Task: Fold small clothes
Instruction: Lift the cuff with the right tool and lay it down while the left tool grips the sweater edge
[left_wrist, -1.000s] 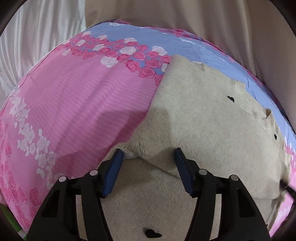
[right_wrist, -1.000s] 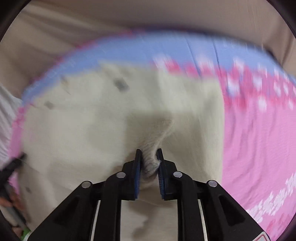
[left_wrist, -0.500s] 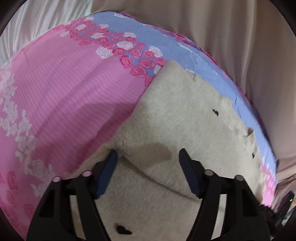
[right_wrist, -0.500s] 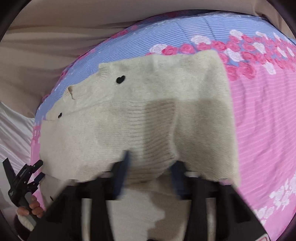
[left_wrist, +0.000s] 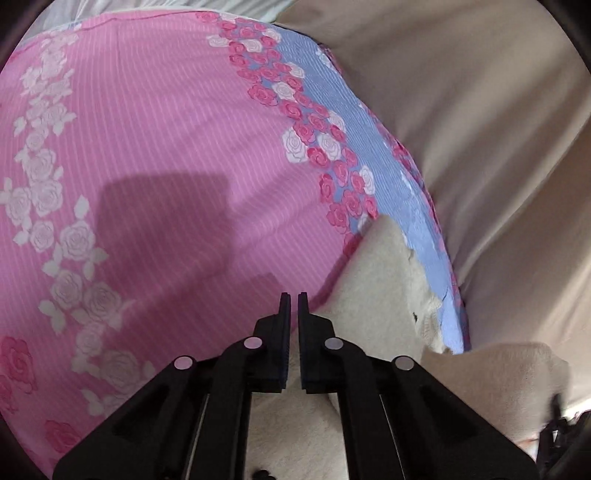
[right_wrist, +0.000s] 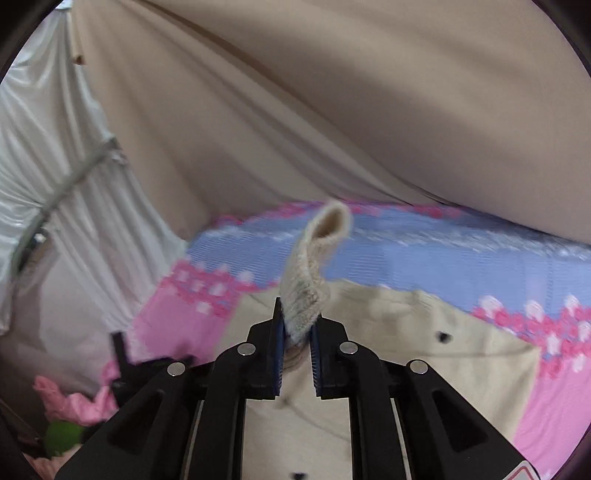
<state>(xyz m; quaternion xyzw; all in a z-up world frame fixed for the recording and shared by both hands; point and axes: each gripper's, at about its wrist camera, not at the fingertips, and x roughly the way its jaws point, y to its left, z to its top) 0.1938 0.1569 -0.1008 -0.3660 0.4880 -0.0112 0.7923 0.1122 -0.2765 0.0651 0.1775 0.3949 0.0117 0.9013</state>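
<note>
Nearest in the right wrist view: right gripper (right_wrist: 297, 332), black with blue pads, pinching a ribbed cuff (right_wrist: 314, 273) of the cream knitted sweater with small black hearts (right_wrist: 424, 343), the cuff standing up and curling over above the jaws. Nearest in the left wrist view: left gripper (left_wrist: 291, 314) pressed nearly together, only a thin slit between the jaws, whether any fabric is caught there impossible to tell. Under and just right of that gripper, the same sweater (left_wrist: 380, 295) spread on the pink and lavender rose-print bedsheet (left_wrist: 166, 140). Left of the sweater in the right wrist view, crumpled pink cloth (right_wrist: 74, 395) near a green object (right_wrist: 61, 435). Beyond the sweater, beige draped fabric (right_wrist: 332, 110), with white curtain (right_wrist: 55, 166) to its left.
</note>
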